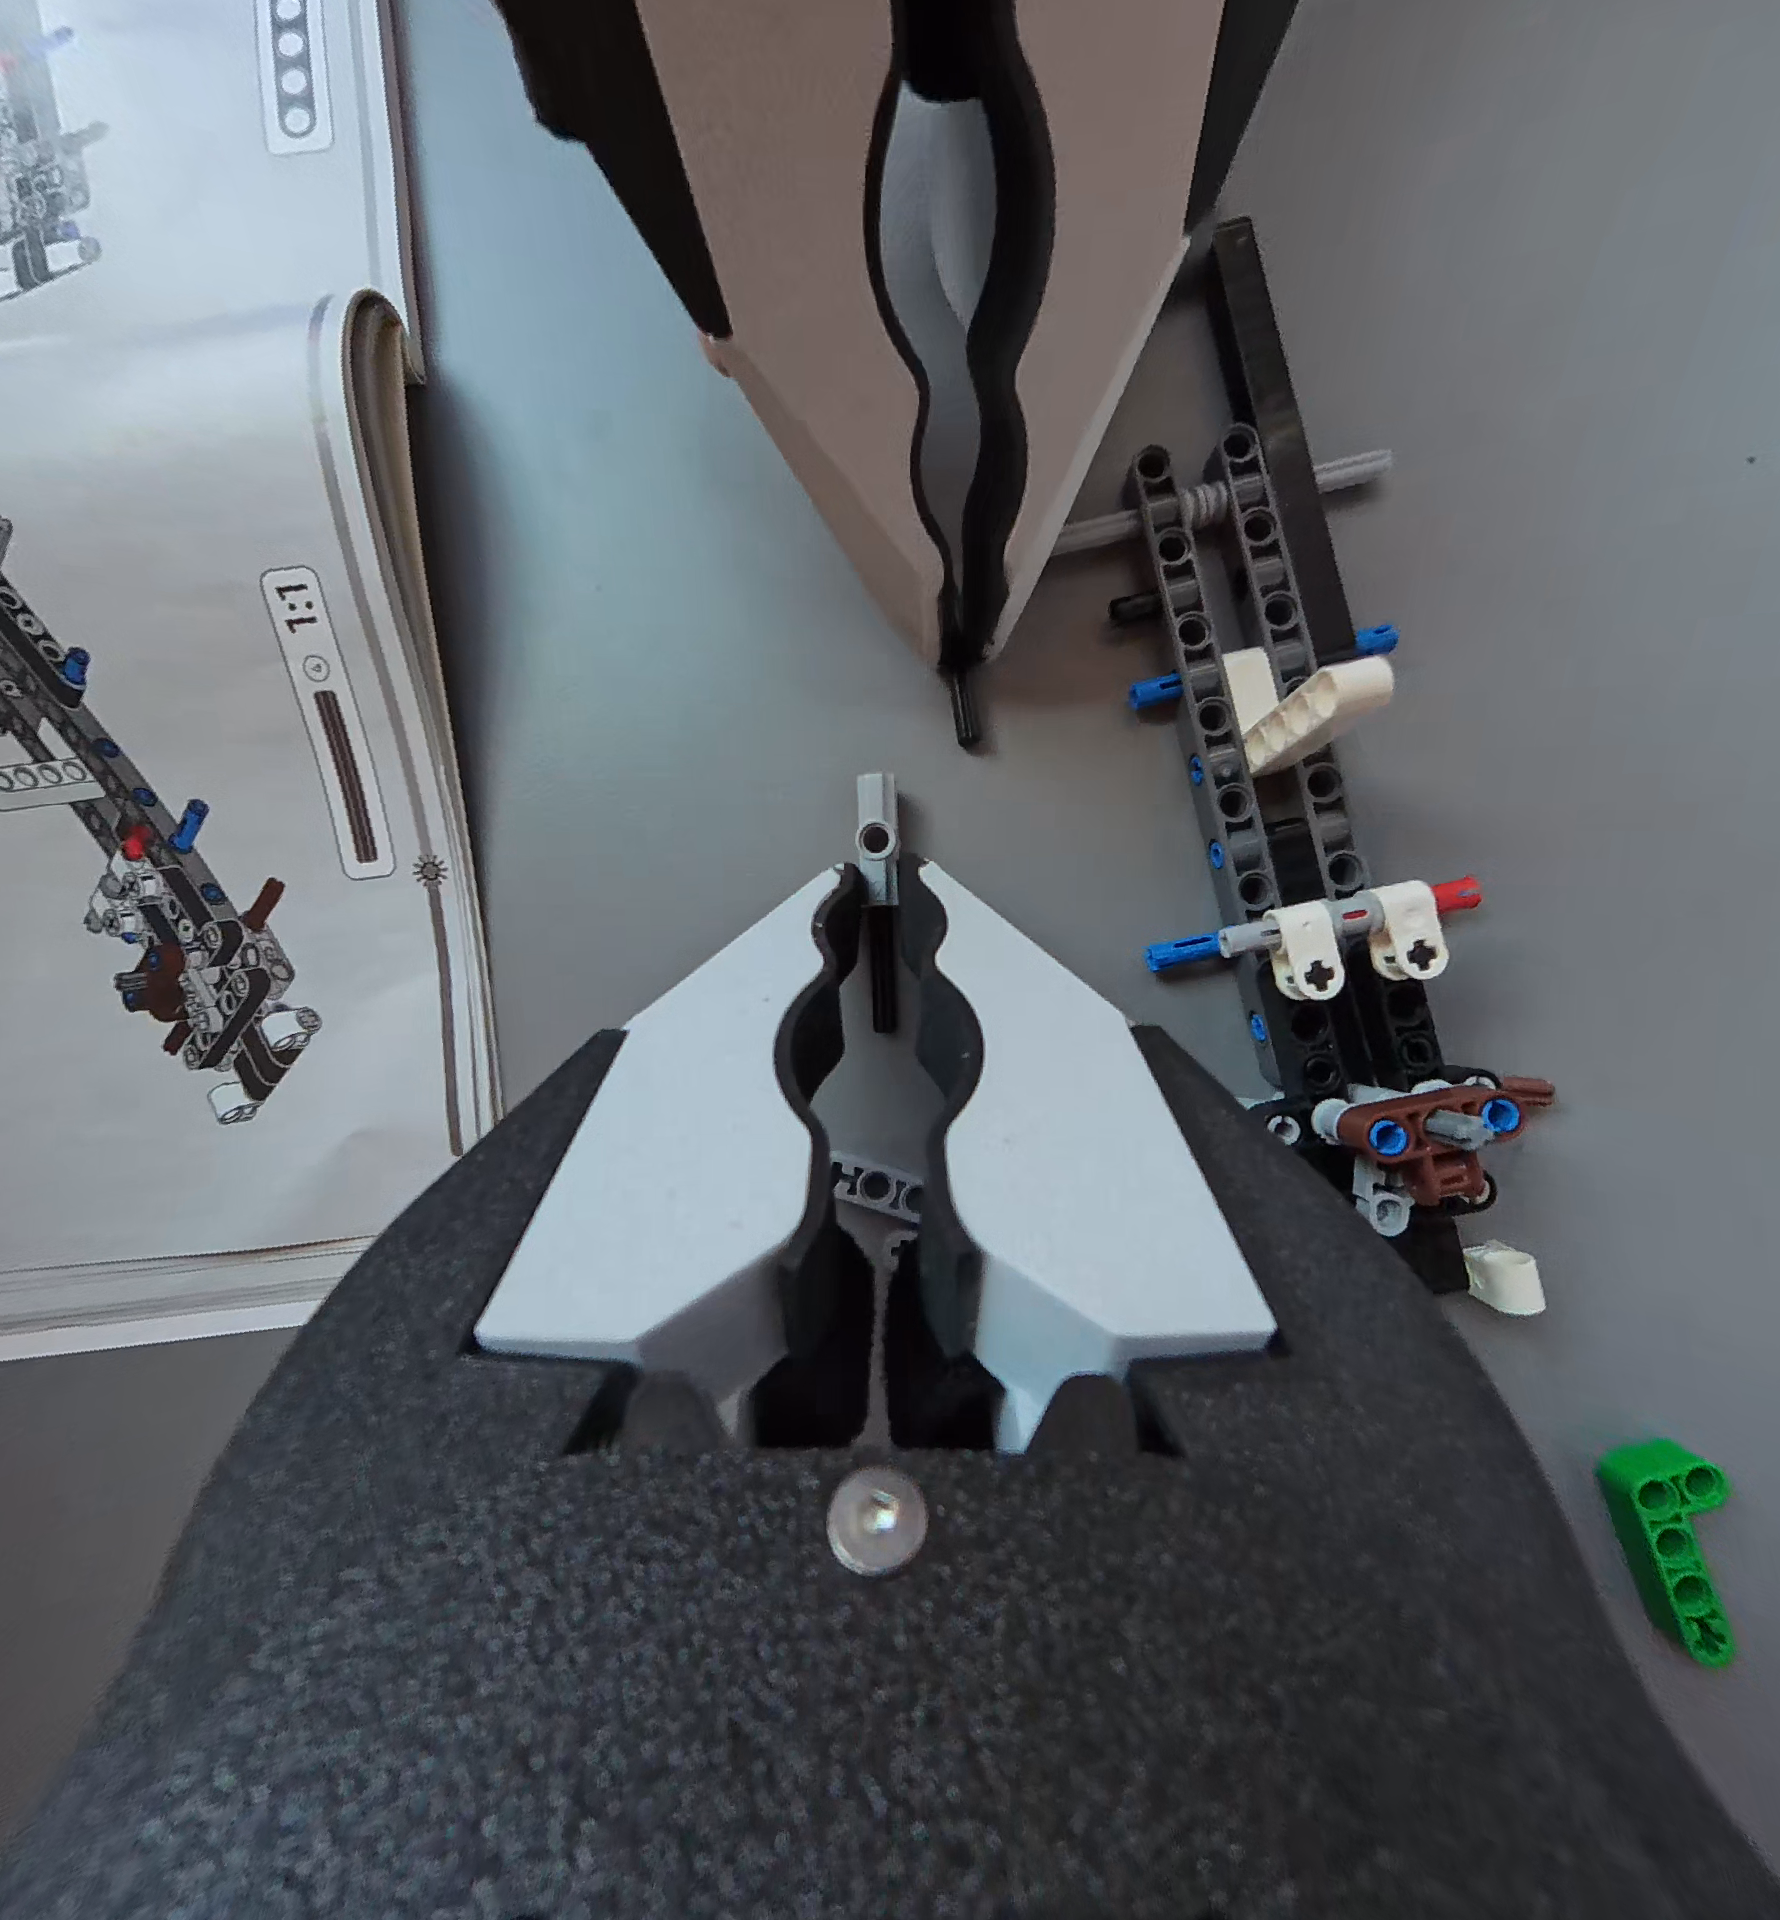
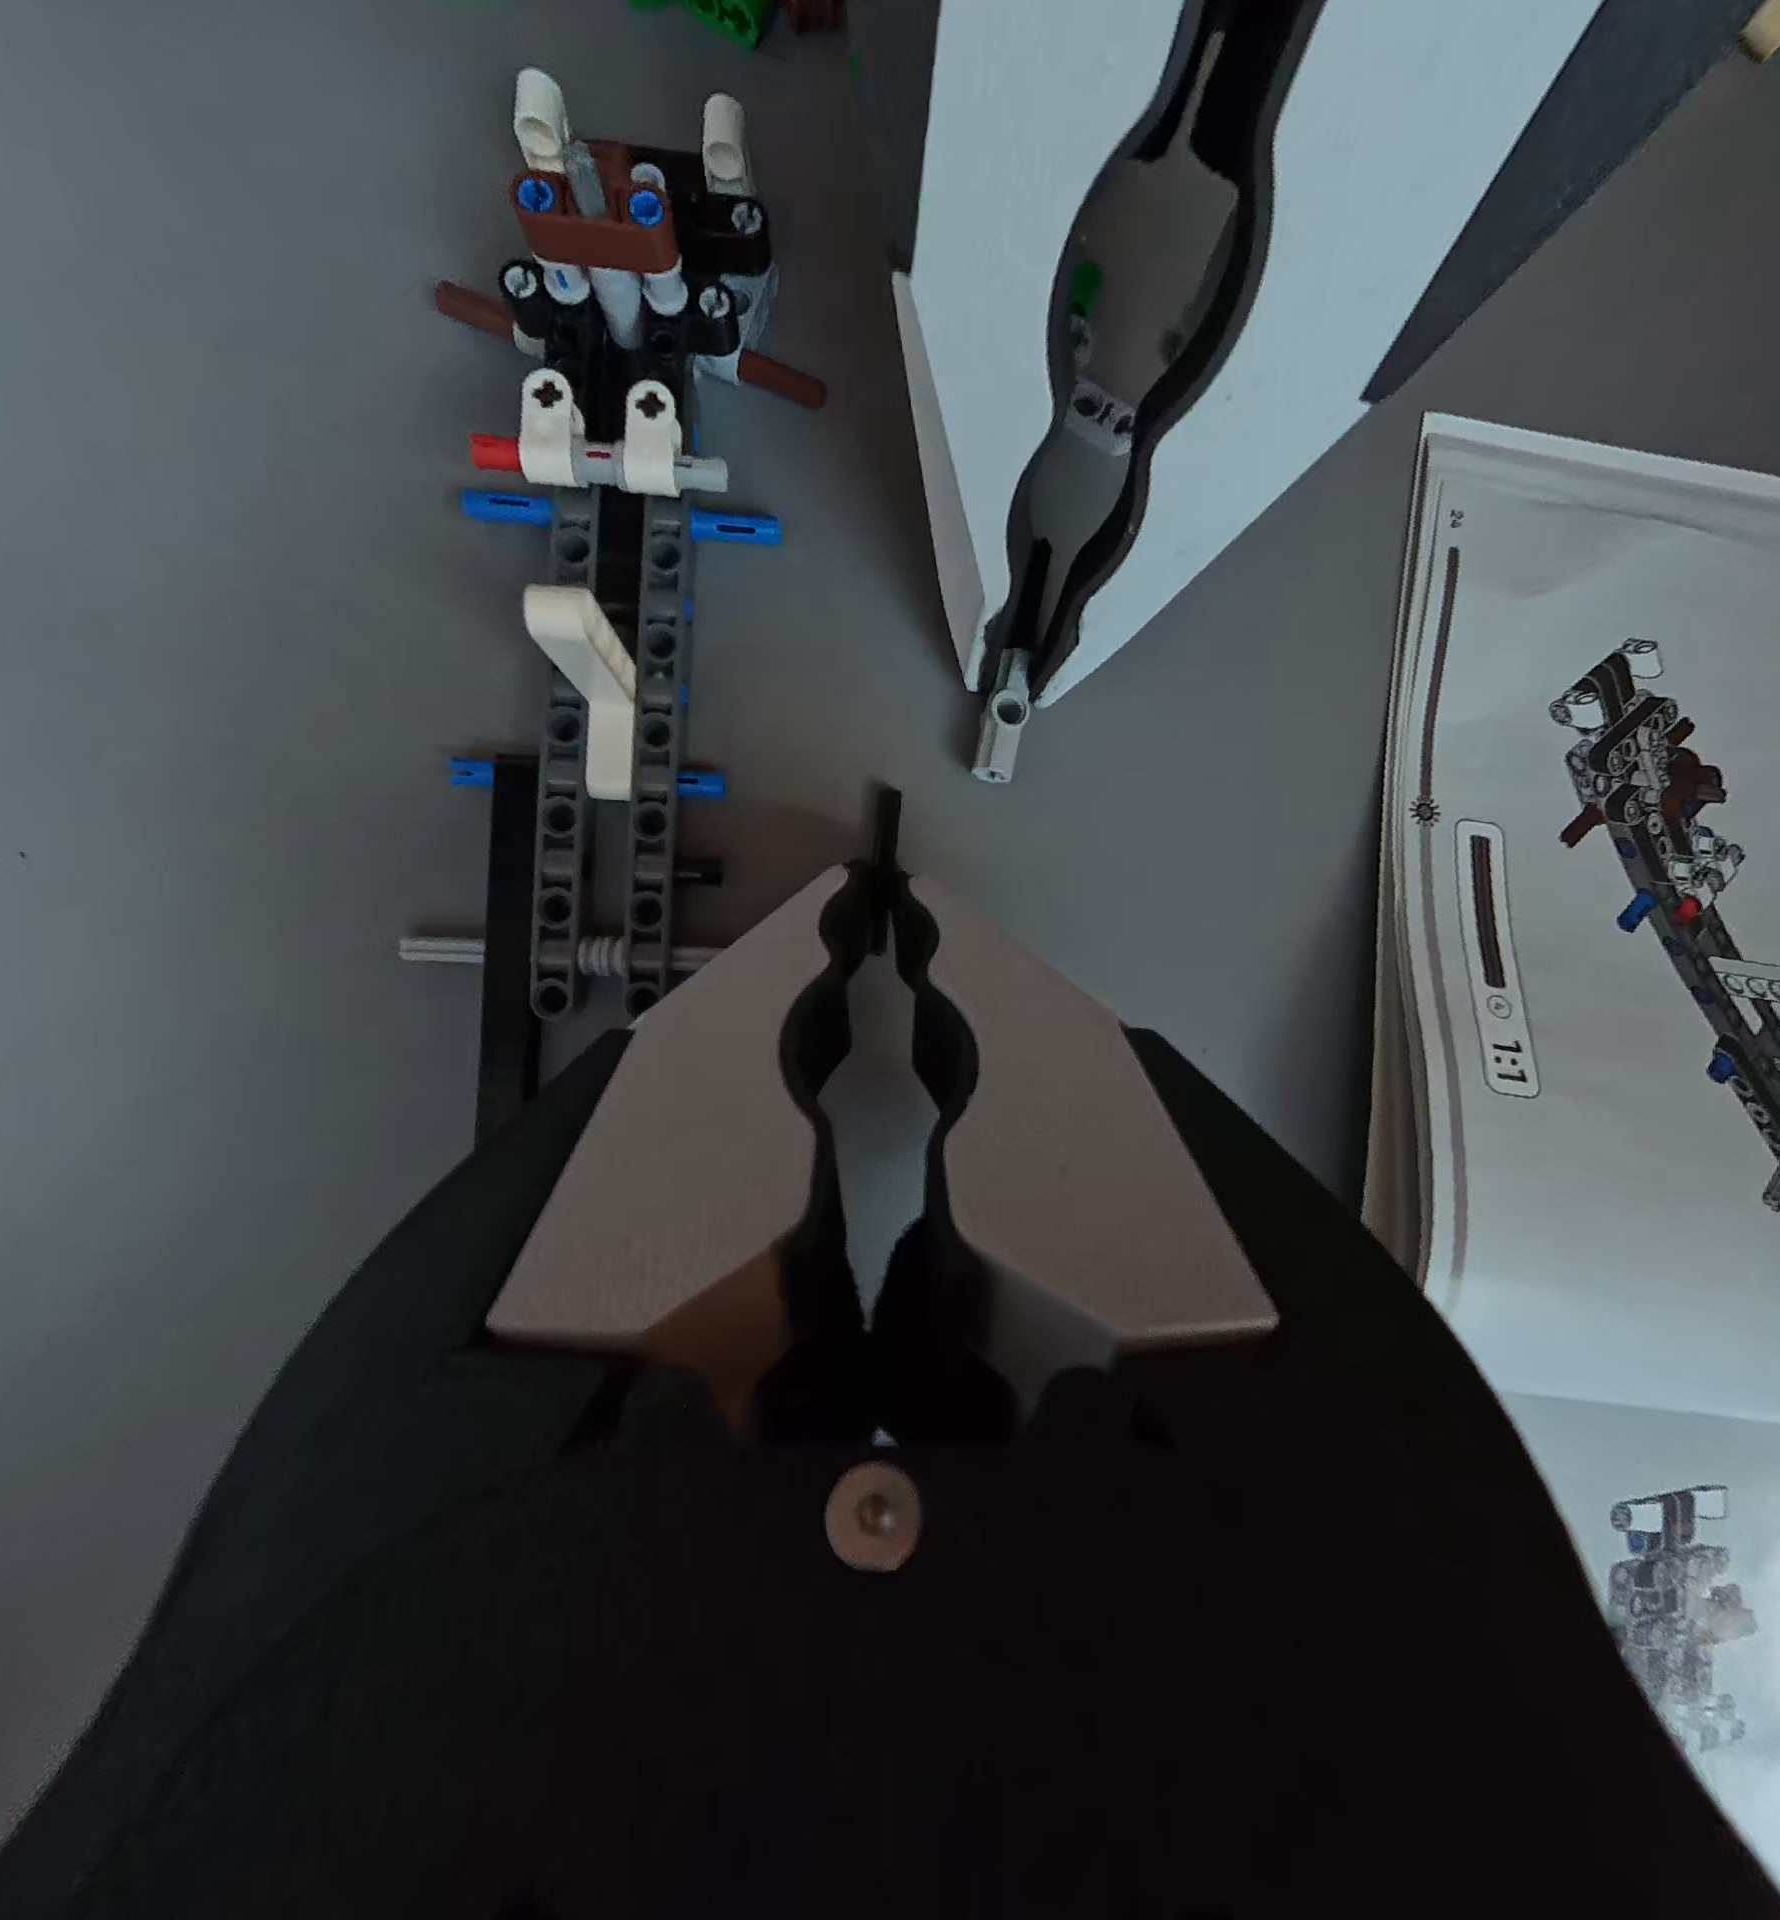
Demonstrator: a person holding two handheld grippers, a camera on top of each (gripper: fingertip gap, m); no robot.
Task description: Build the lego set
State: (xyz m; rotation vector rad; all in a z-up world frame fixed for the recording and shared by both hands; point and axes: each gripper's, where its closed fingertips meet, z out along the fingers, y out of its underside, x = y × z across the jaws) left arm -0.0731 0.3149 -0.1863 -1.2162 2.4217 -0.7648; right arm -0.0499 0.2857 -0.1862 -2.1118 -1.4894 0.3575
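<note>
Here, a light grey connector with a black axle point(image 1: 878, 899) is pinched at the very tips of the left gripper point(image 1: 881, 883), whose pale blue-grey fingers point(image 1: 751, 1049) are closed onto it; the connector's open end and cross hole project forward beyond the tips, and the black shaft runs back between the pads. A short black axle point(image 2: 884, 873) is clamped in the same way by the right gripper point(image 2: 881, 883), its tan fingers point(image 2: 720, 1101) shut on it with one end sticking out ahead. The two grippers are held nose to nose above the grey table point(image 1: 657, 623), and the two held parts lie near each other but apart, slightly offset sideways.

As a judgement, any joining of the two parts would be helped by the axle being lined up squarely with the connector's opening, both held level, since so slim a grip at the tips could let a part twist.

Beside the grippers a long partly built assembly point(image 1: 1270, 790) of dark grey beams, blue pins and white pieces lies flat on the table. An open instruction booklet point(image 1: 169, 727) lies on the other side. A loose green angled beam point(image 1: 1675, 1548) is well apart. Nothing is seen between the two held parts.
</note>
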